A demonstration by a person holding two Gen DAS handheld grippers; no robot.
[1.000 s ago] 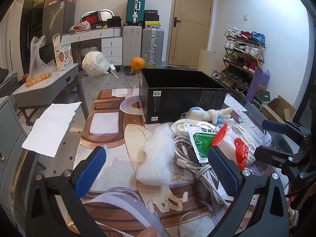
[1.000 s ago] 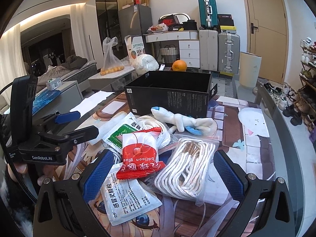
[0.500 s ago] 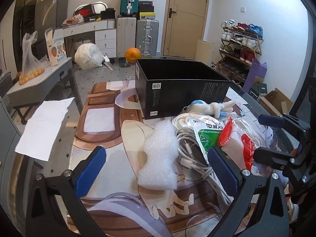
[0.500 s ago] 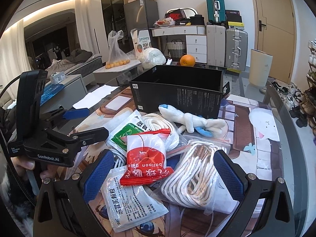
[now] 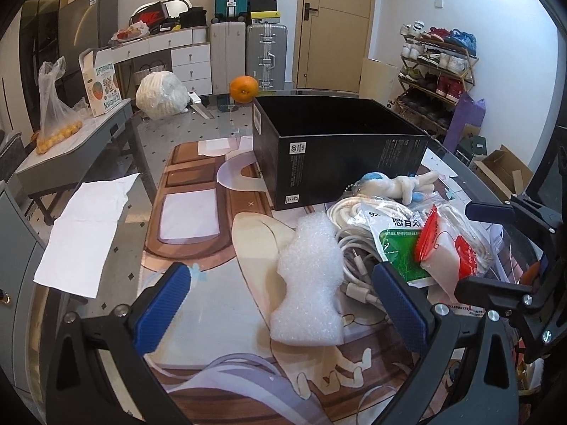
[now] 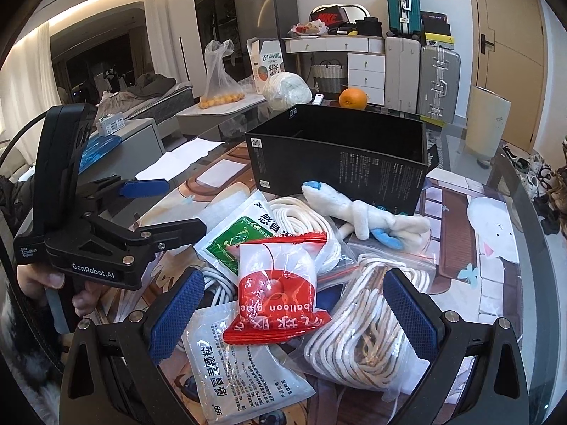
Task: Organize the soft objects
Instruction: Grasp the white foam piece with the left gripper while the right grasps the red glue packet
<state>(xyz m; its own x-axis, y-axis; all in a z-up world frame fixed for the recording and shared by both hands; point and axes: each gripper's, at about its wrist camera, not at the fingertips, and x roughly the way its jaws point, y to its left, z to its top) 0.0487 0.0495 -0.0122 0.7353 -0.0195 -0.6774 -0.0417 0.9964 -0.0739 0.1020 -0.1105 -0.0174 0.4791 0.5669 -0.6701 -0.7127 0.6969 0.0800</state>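
Observation:
A pile of soft things lies before an open black box (image 5: 340,152) (image 6: 336,156). In the left wrist view a white foam piece (image 5: 308,279) lies between the fingers of my open, empty left gripper (image 5: 280,304), with white cables (image 5: 358,272) to its right. In the right wrist view my open, empty right gripper (image 6: 290,311) hovers over a red balloon-glue bag (image 6: 276,301), with a bagged white rope coil (image 6: 368,329) by its right finger. A white and blue plush toy (image 6: 358,212) lies by the box. Medicine sachets (image 6: 241,364) lie underneath.
An orange (image 5: 243,88) and a white bundle (image 5: 161,95) sit at the table's far end. A sheet of white paper (image 5: 85,226) lies to the left. A side table with a bag of fruit (image 5: 53,120) stands further left. The left gripper shows in the right wrist view (image 6: 106,226).
Both grippers have moved forward and a little lower toward the pile. The foam piece now sits between the left fingers. Nothing has been grasped.

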